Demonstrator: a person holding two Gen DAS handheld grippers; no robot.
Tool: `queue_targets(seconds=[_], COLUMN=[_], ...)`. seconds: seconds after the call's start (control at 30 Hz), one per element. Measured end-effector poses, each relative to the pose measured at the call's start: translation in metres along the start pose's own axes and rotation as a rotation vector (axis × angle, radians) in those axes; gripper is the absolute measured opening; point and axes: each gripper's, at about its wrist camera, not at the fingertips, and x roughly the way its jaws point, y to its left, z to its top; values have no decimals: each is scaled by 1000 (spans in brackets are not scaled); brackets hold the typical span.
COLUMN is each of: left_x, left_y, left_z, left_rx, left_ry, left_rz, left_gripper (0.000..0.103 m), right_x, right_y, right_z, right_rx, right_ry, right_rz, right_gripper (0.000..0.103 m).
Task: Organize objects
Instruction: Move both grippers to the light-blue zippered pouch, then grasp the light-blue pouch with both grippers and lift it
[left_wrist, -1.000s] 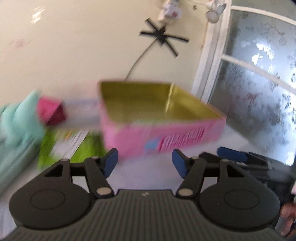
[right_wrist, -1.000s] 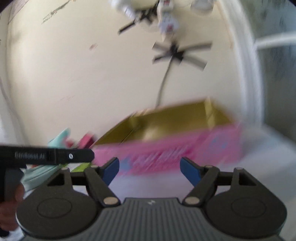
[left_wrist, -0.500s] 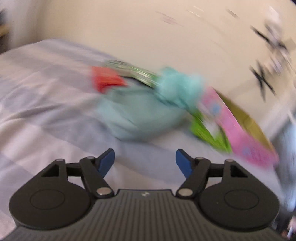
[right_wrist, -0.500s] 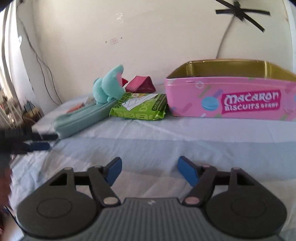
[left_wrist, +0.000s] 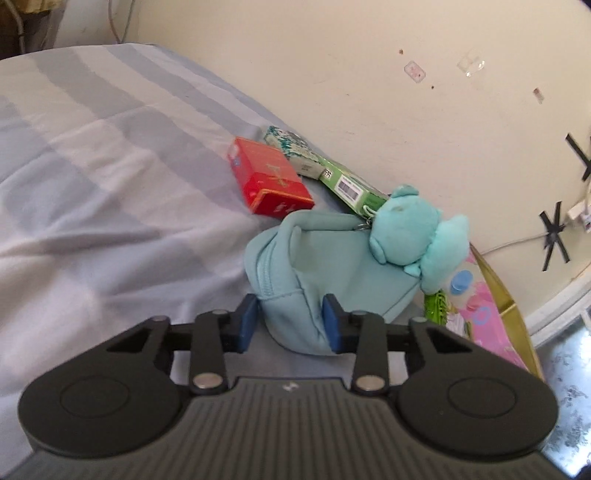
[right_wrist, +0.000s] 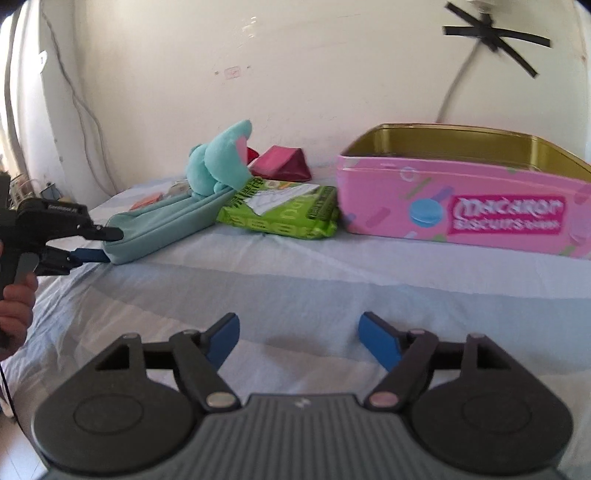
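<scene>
Macaron tin (right_wrist: 461, 206) sits open at the bed's (right_wrist: 295, 280) far edge by the wall, right of a green packet (right_wrist: 284, 210). Teal pouch (left_wrist: 325, 273) with its plush charm (left_wrist: 417, 229) lies left of them; the left gripper (left_wrist: 291, 325) is clamped on its near end. Right gripper (right_wrist: 297, 338) hangs spread over bare sheet, holding nothing. Pickup is in hand; next comes a lift and carry rightward into the tin

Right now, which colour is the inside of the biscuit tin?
Gold inside the biscuit tin, while its outside is pink; the right wrist view shows it best.
</scene>
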Motion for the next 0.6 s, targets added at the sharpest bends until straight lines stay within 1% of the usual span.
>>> queue_targets(seconds=[0.07,0.13,0.2,0.27,0.33,0.4,0.43,0.47,0.5,0.57,0.6], left_x=[-20,-44,-67,-86,-98,-104,-105,-104,-102,-100,-99], left_y=[10,23,36,44,49,53,53,53,52,51,52], left_z=[-10,-22,-36,-49,-58,-62,-63,-62,-61,-59,-58], left_rx=[10,3,3,10,8,0,1,3,7,21,20], left_ry=[-9,-8,-5,-9,-13,-22,-24,-24,-26,-33,-34], left_rz=[18,16,4,3,5,7,7,7,10,14,12], left_gripper=[38,38,38,39,39,39,39,39,39,39,39], right_x=[7,16,28,41,55,68,76,83,91,108,111], right_y=[10,23,40,64,90,114,125,135,143,148,145], right_z=[12,26,40,51,60,64,66,68,69,79,84], right_rx=[-11,-17,-21,-51,-77,-93,-102,-116,-133,-158,-160], right_ry=[4,7,31,55,84,116,132,141,137,89,40], right_rz=[68,145,265,359,461,535,553,554,530,450,389], right_gripper=[74,74,72,66,55,53,53,53,51,49,47])
